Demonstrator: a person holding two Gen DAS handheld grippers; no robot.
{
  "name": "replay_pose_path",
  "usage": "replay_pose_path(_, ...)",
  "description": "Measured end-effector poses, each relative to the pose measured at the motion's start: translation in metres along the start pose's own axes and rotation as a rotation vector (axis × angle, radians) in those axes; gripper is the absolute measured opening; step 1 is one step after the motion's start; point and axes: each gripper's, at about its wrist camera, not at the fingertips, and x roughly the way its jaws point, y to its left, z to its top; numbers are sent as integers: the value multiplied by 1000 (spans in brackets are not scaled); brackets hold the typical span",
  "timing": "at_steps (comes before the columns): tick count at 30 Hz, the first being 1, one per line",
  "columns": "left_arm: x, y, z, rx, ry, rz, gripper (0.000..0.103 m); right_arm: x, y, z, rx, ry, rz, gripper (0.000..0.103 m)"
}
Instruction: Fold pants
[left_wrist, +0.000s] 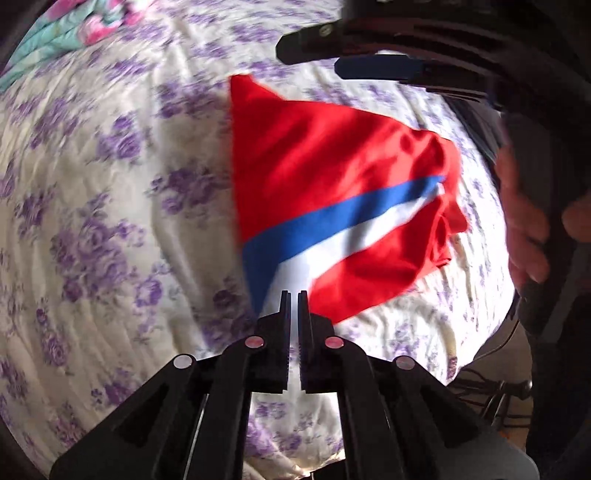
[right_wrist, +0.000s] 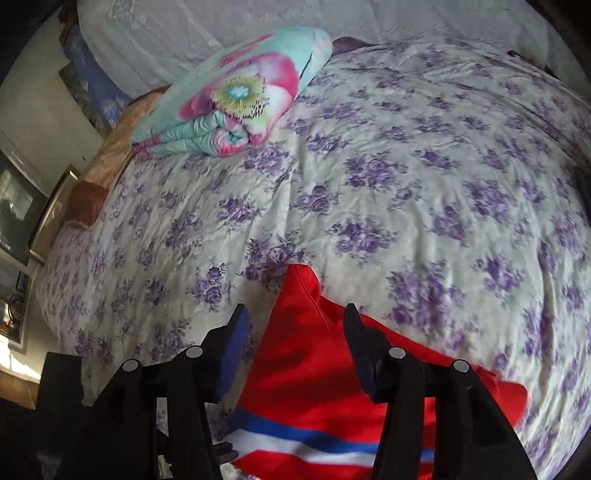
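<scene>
Bright daylight, soft shadows — motion blur throughout, strong fisheye bending, dark vignette at corners.

Home bedroom, floral bedspread (right_wrist: 369, 166) on a bed, folded quilt (right_wrist: 236, 99), framed pictures (right_wrist: 18, 206)

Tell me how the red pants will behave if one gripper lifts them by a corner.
The pants look thin and creased, so they will likely hang limp. The folded layers would probably slide open. They seem light, and the bedspread under them barely dents.
</scene>
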Motion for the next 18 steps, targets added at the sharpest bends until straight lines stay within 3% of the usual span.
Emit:
replay_pose_path(5, 15, 18, 6, -80, 35, -38, 2, 46, -3, 1, -10, 138, -1, 50)
replay_pose_path(7, 27, 17, 9, -73, 54, -22, 2, 56, -1, 0, -21, 170, 21, 11)
replay_pose_path(10, 30, 13, 8, -52, 39, -4, 2, 56, 4, 1, -31, 142, -19, 11)
replay_pose_path(15, 40, -3, 10, -33, 36, 16, 2, 75, -4, 2, 18, 181, -9, 14)
replay_pose_path(18, 36, 2, 15, -49, 63, -24, 5, 50, -8, 7, 57, 148, -4, 31)
